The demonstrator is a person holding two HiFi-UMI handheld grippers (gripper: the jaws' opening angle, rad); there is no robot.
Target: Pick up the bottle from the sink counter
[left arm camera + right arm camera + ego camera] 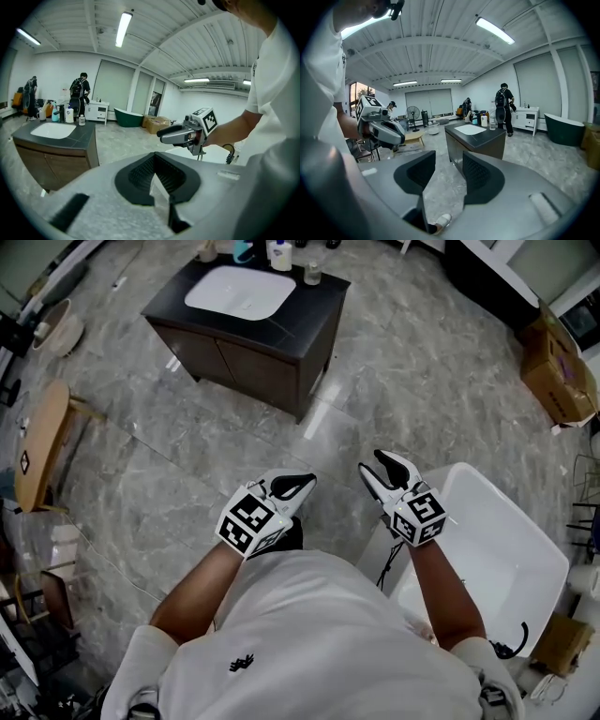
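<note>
The sink cabinet (281, 343), dark with a black top, stands on a grey marbled floor (169, 474), and a white basin (239, 292) is sunk into its top. The bottle (279, 254) is white and stands upright at the back edge of the cabinet top, just behind the basin. A small clear bottle (312, 275) stands just beside it toward the corner, and a teal container (244, 251) is on its other side. Both grippers are well short of the cabinet, on its near side. They are held over the floor in front of the person's white shirt (309, 634), side by side but not touching. The left gripper (309, 482) has its fingers brought together so the tips meet, with nothing between them. The right gripper (369, 462) has its fingers moderately apart. The gap between them shows only the floor and the near corner of the cabinet, so it holds nothing. A white bathtub (525, 549) lies well to the right of the cabinet, next to the right gripper. A cardboard box (558, 371) sits farther off on that same side. A wooden table (42, 442) stands to the left of the cabinet. Beyond the cabinet's far side stands a person with a dark backpack (79, 93).
</note>
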